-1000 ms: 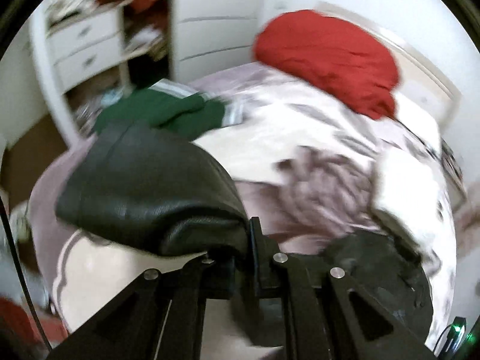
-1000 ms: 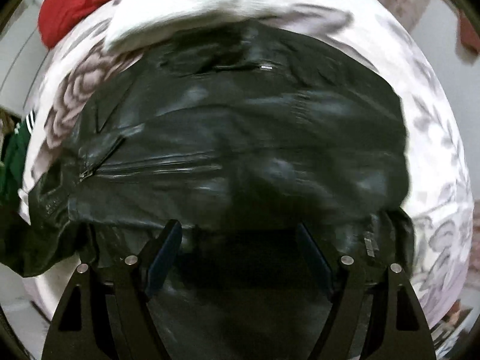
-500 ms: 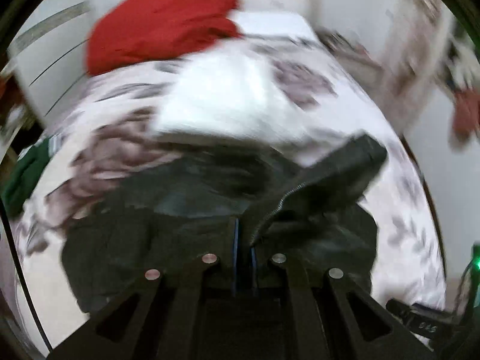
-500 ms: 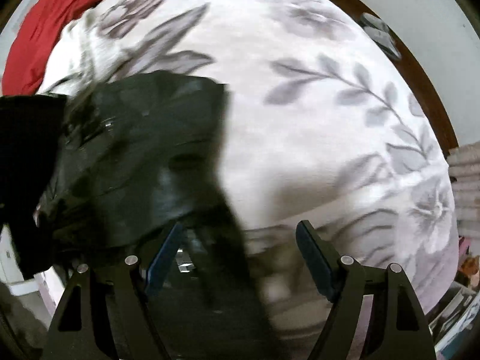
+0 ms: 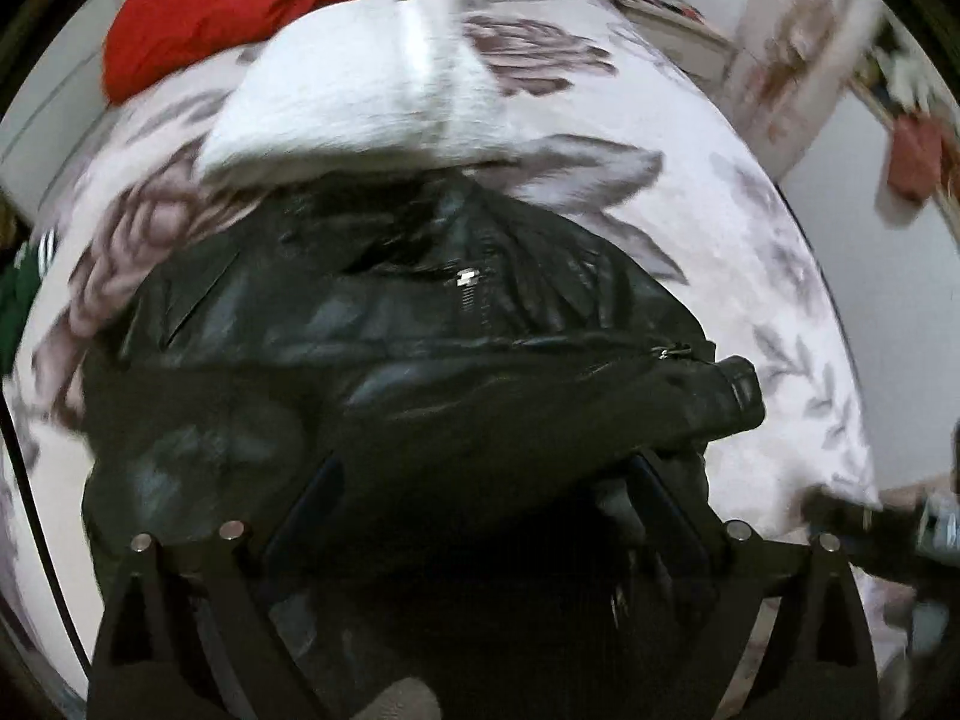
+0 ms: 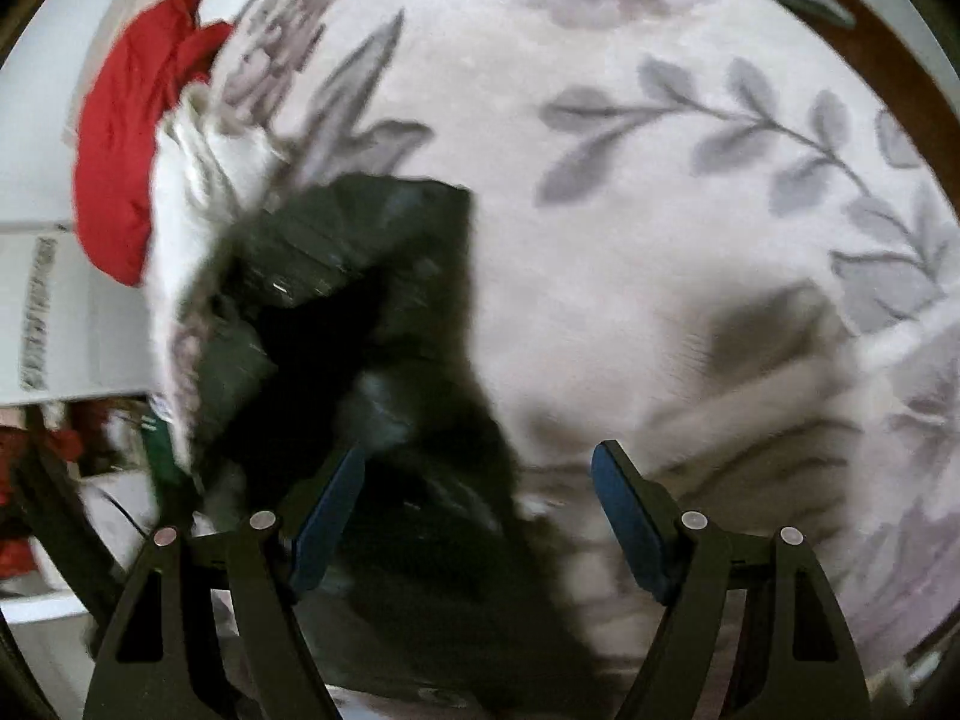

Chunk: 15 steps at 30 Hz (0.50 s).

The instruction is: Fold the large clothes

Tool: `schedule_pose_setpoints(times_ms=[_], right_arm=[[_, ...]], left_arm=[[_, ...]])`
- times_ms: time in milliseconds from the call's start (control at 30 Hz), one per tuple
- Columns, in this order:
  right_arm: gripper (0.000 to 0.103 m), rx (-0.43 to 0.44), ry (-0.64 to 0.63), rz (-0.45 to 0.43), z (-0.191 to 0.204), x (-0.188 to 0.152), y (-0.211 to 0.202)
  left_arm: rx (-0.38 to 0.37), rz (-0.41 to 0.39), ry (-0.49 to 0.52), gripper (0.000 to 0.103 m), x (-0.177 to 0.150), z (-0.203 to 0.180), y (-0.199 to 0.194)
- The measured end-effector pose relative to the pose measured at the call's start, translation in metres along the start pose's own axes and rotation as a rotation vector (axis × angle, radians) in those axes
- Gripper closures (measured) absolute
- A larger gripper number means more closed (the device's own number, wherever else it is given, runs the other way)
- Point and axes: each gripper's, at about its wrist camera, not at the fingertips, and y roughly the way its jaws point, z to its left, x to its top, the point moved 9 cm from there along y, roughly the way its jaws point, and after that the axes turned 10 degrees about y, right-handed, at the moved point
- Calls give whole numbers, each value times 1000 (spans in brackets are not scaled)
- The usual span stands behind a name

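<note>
A black leather jacket (image 5: 420,372) lies bunched on the floral bedspread (image 5: 750,252), its zip pull showing near the middle. My left gripper (image 5: 480,510) is open, its jaws wide apart just above the jacket's near edge, holding nothing. In the right wrist view the jacket (image 6: 360,300) is blurred at the left. My right gripper (image 6: 477,510) is open and empty over the jacket's edge and the bedspread (image 6: 660,210).
A folded white garment (image 5: 360,84) lies just beyond the jacket, with a red garment (image 5: 240,0) behind it at the bed's head. A green garment (image 5: 18,300) shows at the left edge. White drawers (image 6: 54,312) stand left of the bed.
My left gripper was shut on a jacket flap and carried it across; it has opened and let the flap drop. The right gripper stayed open and swung right.
</note>
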Motion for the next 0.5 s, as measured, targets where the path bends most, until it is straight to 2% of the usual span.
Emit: schedule_pose_setpoints(times_ms=[67, 167, 200, 267, 367, 400, 467, 500], right_arm=[[23, 62, 16, 22, 19, 9, 1], [23, 132, -2, 71, 55, 19, 16], [23, 124, -16, 90, 65, 22, 24], [23, 55, -72, 146, 82, 25, 56], [25, -19, -130, 249, 96, 19, 95], [31, -73, -160, 233, 100, 17, 102], [89, -169, -257, 146, 108, 19, 94], [93, -143, -263, 128, 111, 18, 87]], left_arm=[[11, 6, -72, 7, -12, 23, -17], [129, 22, -179, 7, -39, 83, -41], [169, 33, -205, 7, -47, 101, -45], [272, 70, -275, 7, -68, 148, -51], [373, 128, -373, 7, -92, 205, -47], [398, 147, -418, 7, -98, 225, -43], [414, 154, -462, 7, -101, 246, -37], [417, 153, -476, 7, -99, 254, -33]])
